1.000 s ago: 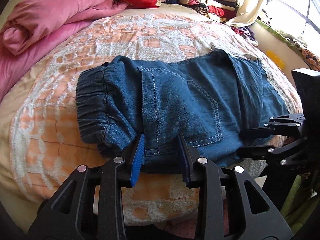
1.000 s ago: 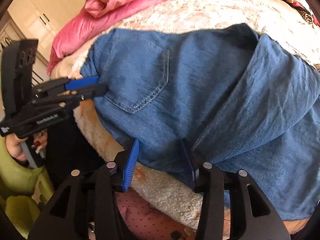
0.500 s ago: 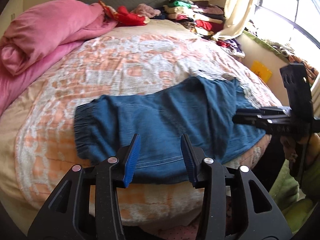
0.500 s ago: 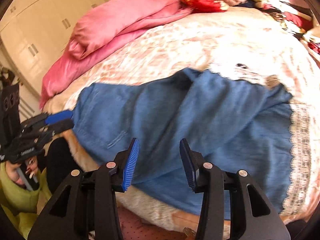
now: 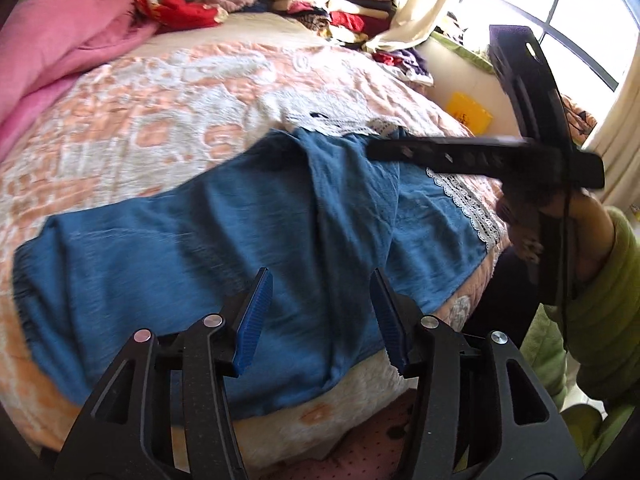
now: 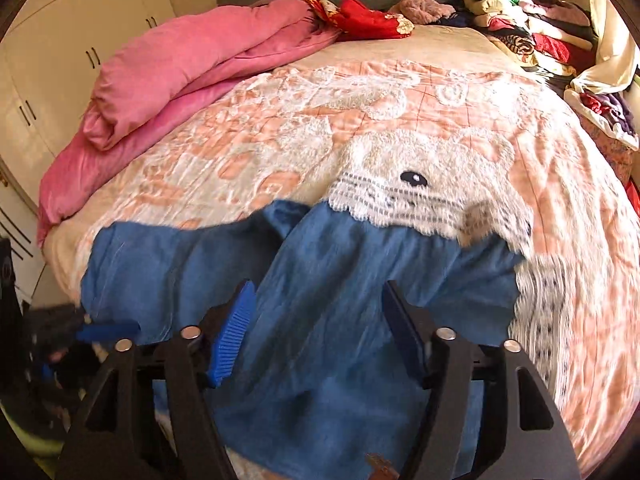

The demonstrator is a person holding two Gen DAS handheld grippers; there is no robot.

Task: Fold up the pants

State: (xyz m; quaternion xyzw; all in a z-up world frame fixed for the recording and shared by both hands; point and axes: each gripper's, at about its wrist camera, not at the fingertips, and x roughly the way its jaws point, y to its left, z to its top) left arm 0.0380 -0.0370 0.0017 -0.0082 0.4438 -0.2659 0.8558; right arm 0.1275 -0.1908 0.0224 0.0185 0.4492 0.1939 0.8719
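Observation:
Blue denim pants [image 5: 208, 240] lie spread across the near edge of the bed, waistband to the left, with a raised fold running down the middle; they also fill the lower part of the right wrist view [image 6: 344, 320]. My left gripper [image 5: 320, 316] is open and empty, just above the pants' near edge. My right gripper [image 6: 316, 332] is open and empty over the leg part. The right gripper also shows in the left wrist view [image 5: 376, 148], raised above the pants' far right end. The left gripper shows blurred at the far left of the right wrist view [image 6: 108, 326].
The bed has a peach and white blanket [image 6: 360, 128] with a bear face. A pink quilt [image 6: 192, 64] lies along the left side. Piles of clothes [image 6: 520, 20] sit at the back right. A window [image 5: 568, 28] and curtain stand at the right.
Both grippers have let go of the pants and pulled back and up. The pants now lie flatter on the bed. The right gripper has swung above the pants' right end.

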